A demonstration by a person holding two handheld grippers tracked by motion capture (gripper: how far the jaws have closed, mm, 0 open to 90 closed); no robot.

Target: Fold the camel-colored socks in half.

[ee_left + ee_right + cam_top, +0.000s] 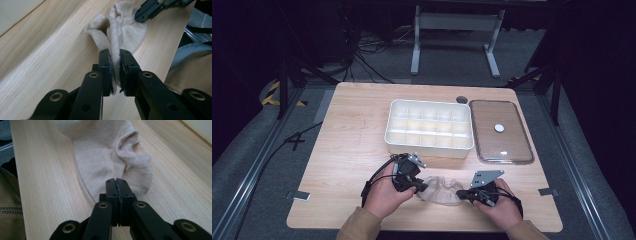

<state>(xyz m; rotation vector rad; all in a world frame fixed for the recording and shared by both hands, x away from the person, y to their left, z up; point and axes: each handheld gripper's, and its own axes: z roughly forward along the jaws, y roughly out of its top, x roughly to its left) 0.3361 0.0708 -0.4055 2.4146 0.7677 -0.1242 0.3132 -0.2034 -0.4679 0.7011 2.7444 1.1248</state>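
Observation:
A beige sock (443, 190) lies crumpled on the wooden table near its front edge, between my two grippers. My left gripper (421, 189) is shut on a bunched fold of the sock (125, 30); ribbed fabric stands pinched between the left gripper's (115, 72) pads. My right gripper (460, 194) is at the sock's right end. In the right gripper view, the right gripper (116, 187) has its jaws pressed together, tips low over the edge of the sock (105, 157). No fabric shows between them. The right gripper's tip (140, 15) also appears at the sock's far end.
A white tray (429, 149) with several compartments stands behind the sock at mid-table. A clear lid (512, 145) with a white knob lies to its right. A small dark disc (461, 99) sits at the tray's back right corner. The table's front edge is close to both hands.

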